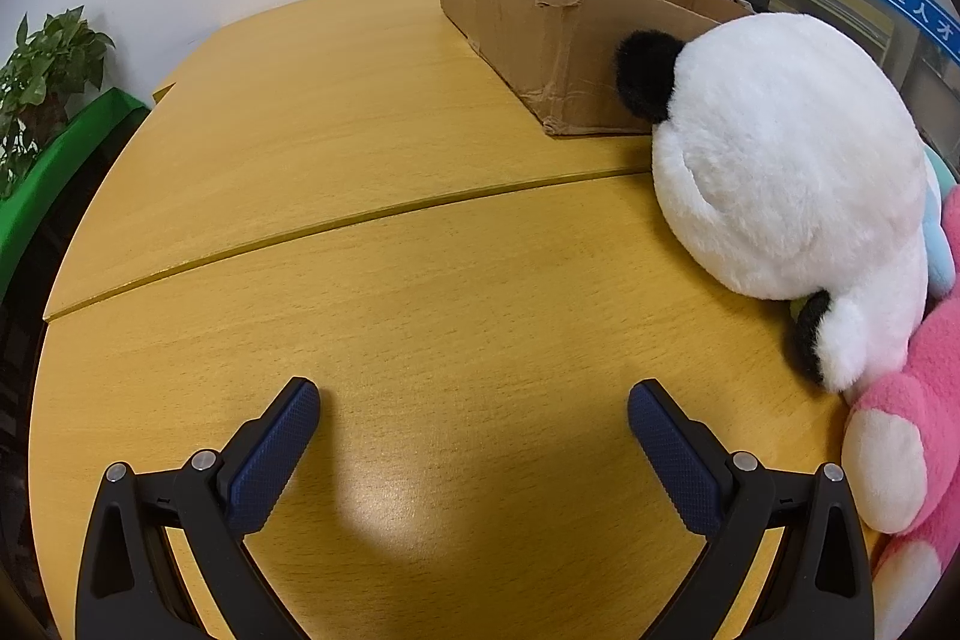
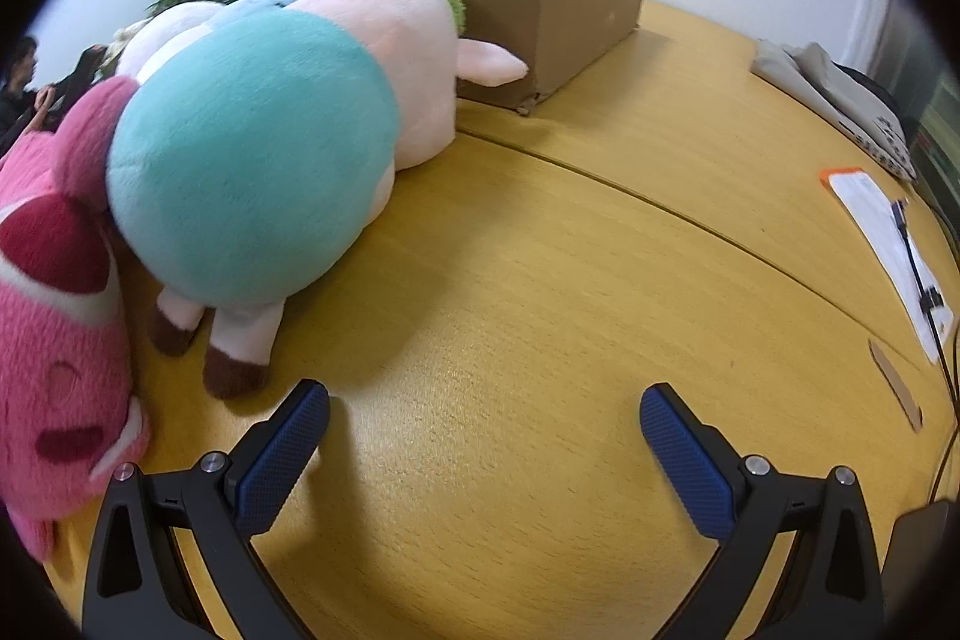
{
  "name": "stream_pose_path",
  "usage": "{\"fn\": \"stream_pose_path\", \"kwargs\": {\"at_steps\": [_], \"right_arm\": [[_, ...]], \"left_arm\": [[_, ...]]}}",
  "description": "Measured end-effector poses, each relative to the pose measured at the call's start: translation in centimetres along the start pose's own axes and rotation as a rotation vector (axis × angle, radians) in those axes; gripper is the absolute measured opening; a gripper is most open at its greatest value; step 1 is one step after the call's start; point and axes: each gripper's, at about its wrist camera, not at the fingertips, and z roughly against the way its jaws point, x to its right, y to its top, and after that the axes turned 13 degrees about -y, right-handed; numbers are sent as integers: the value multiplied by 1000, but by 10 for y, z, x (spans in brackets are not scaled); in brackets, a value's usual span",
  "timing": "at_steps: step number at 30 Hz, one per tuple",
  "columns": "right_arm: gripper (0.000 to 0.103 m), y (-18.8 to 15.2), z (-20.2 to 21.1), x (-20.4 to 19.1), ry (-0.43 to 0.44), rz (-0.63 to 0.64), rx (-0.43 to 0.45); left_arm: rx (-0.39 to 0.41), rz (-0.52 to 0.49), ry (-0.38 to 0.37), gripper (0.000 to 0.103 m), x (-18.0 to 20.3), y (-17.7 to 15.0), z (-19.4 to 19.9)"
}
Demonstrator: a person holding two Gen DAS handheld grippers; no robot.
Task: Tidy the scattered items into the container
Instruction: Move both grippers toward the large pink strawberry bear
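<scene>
A shallow cardboard box point(image 1: 540, 34) stands at the back of the yellow wooden table point(image 1: 390, 280); the right wrist view shows the same box point(image 2: 576, 22) from its other end. A white and black panda plush point(image 1: 786, 172) lies in front of the box, with a pink plush point(image 1: 906, 418) beside it. In the right wrist view a teal and pale pink plush point(image 2: 270, 148) lies on its side, a pink bear plush point(image 2: 54, 334) at its left. My left gripper point(image 1: 474, 400) is open over bare table, left of the panda. My right gripper point(image 2: 483, 409) is open, its left finger near the plush's brown feet.
A potted plant point(image 1: 42, 70) and a green surface point(image 1: 54, 172) sit past the table's left edge. At the right in the right wrist view lie folded cloth point(image 2: 834, 94), a paper pad with a cable point(image 2: 894, 250) and a wooden stick point(image 2: 894, 391). A person point(image 2: 18, 88) sits far left.
</scene>
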Motion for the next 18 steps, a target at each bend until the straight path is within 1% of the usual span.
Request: {"fn": "stream_pose_path", "kwargs": {"at_steps": [2,4,5,6,7,9,12,13,14,16,18], "right_arm": [[103,-4,4,-3,-14,-16,-4],[102,-11,12,-6,-39,-45,-19],[102,-17,18,-9,-55,-66,-27],[102,-23,27,-12,-65,-81,-20],[102,-32,41,-16,-77,-98,7],[102,-49,80,-23,-110,-153,88],[102,-67,143,-31,-148,-238,189],[103,-69,165,-36,-153,-255,228],[103,-69,188,-41,-151,-268,271],[103,-65,224,-53,-123,-296,356],[103,-54,242,-66,-103,-319,413]], "left_arm": [[3,24,21,103,2,-4,3],[-38,51,34,103,11,-13,10],[-39,54,37,103,18,-19,15],[-16,55,52,103,25,-24,24],[26,56,71,103,34,-30,36],[136,57,98,103,61,-43,72],[264,71,147,103,108,-55,123],[300,74,150,103,128,-58,138],[329,73,129,103,146,-60,149],[372,68,48,103,170,-55,163],[398,63,-34,103,202,-52,170]]}}
